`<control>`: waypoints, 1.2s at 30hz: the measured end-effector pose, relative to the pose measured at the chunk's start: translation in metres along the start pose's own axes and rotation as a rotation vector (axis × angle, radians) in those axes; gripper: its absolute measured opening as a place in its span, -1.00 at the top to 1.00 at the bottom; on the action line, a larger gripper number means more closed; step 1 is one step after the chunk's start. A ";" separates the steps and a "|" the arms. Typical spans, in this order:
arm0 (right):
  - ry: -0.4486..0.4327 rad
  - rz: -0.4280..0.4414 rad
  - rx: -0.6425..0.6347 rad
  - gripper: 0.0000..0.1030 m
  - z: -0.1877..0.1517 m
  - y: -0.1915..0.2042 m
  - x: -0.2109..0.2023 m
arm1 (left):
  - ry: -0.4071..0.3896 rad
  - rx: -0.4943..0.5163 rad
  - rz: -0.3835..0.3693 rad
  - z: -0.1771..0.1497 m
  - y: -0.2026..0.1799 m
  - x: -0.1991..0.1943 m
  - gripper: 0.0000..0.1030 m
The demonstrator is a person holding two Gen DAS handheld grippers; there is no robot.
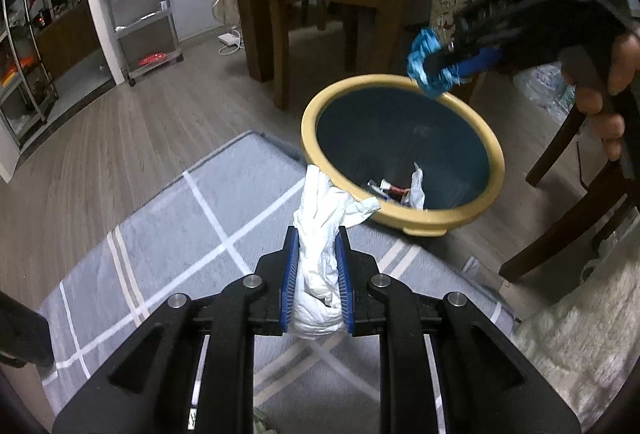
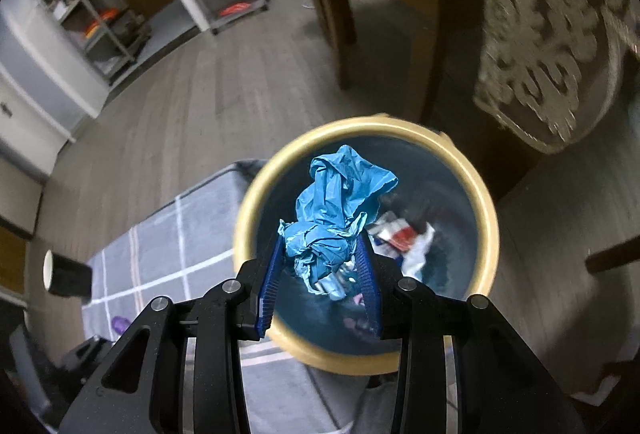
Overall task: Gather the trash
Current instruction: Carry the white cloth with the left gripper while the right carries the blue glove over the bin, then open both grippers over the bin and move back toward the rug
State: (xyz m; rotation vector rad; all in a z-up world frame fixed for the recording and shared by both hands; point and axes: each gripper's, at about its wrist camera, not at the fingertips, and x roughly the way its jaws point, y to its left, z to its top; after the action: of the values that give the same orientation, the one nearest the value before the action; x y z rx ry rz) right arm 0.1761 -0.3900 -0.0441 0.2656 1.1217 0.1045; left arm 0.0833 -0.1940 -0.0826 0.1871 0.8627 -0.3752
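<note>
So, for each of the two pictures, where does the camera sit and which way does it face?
Left wrist: on the left gripper, facing forward and down at the round yellow-rimmed trash bin; jaws hold crumpled white paper; the right gripper and a hand show.
Right wrist: on the right gripper, above the bin, looking down into it; jaws hold a crumpled blue wrapper.
Shared: the bin, grey checked rug, blue wrapper.

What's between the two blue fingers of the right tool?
A crumpled blue wrapper, pinched in the right tool above the open bin; the right wrist view shows it best.
</note>
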 end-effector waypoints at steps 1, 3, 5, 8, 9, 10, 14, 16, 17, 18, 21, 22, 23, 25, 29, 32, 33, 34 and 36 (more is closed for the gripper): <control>0.010 -0.005 0.014 0.26 0.001 -0.006 0.004 | 0.000 0.003 -0.001 0.003 -0.001 0.001 0.66; 0.027 -0.013 0.035 0.26 0.003 -0.015 0.009 | -0.005 0.020 0.001 0.010 -0.005 0.003 0.66; 0.046 -0.016 0.064 0.26 0.003 -0.025 0.015 | -0.011 0.034 0.000 0.016 -0.007 0.004 0.66; 0.076 -0.019 0.098 0.26 0.002 -0.036 0.023 | -0.020 0.046 -0.011 0.028 -0.010 0.007 0.66; 0.081 -0.023 0.107 0.26 0.003 -0.039 0.025 | -0.025 0.048 -0.017 0.033 -0.012 0.008 0.66; 0.084 -0.026 0.119 0.26 0.003 -0.042 0.026 | -0.028 0.052 -0.023 0.038 -0.013 0.008 0.66; 0.106 0.017 0.194 0.26 0.001 -0.052 0.032 | -0.040 0.071 -0.054 0.056 -0.021 0.016 0.65; 0.102 0.006 0.199 0.26 0.001 -0.054 0.032 | -0.024 0.090 -0.064 0.065 -0.027 0.028 0.65; 0.099 0.008 0.209 0.26 0.001 -0.055 0.031 | -0.005 0.102 -0.067 0.070 -0.031 0.038 0.65; 0.094 0.025 0.234 0.26 0.001 -0.057 0.030 | 0.010 0.105 -0.072 0.074 -0.033 0.046 0.65; 0.080 0.039 0.270 0.26 0.001 -0.061 0.027 | 0.049 0.107 -0.098 0.085 -0.041 0.068 0.65; 0.082 0.037 0.270 0.26 0.000 -0.062 0.029 | 0.063 0.122 -0.100 0.087 -0.046 0.077 0.65; 0.088 0.038 0.271 0.26 0.000 -0.063 0.031 | 0.071 0.138 -0.099 0.088 -0.050 0.081 0.65; 0.101 0.041 0.280 0.26 0.000 -0.065 0.035 | 0.084 0.185 -0.096 0.090 -0.063 0.092 0.65; 0.098 0.036 0.298 0.26 0.002 -0.071 0.038 | 0.089 0.216 -0.127 0.091 -0.082 0.103 0.62; 0.098 0.043 0.289 0.26 0.002 -0.071 0.040 | 0.107 0.239 -0.118 0.088 -0.089 0.112 0.32; 0.096 0.047 0.282 0.26 0.003 -0.070 0.041 | 0.105 0.236 -0.122 0.086 -0.088 0.113 0.08; 0.094 0.049 0.277 0.26 0.003 -0.070 0.041 | 0.098 0.227 -0.121 0.085 -0.085 0.112 -0.16; 0.084 0.050 0.266 0.26 0.005 -0.070 0.042 | 0.082 0.202 -0.112 0.082 -0.077 0.109 -0.25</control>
State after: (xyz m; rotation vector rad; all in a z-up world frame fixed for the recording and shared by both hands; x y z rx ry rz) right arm 0.1957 -0.4496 -0.0973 0.5311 1.2126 0.0104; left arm 0.1749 -0.3172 -0.1154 0.3435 0.9179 -0.5633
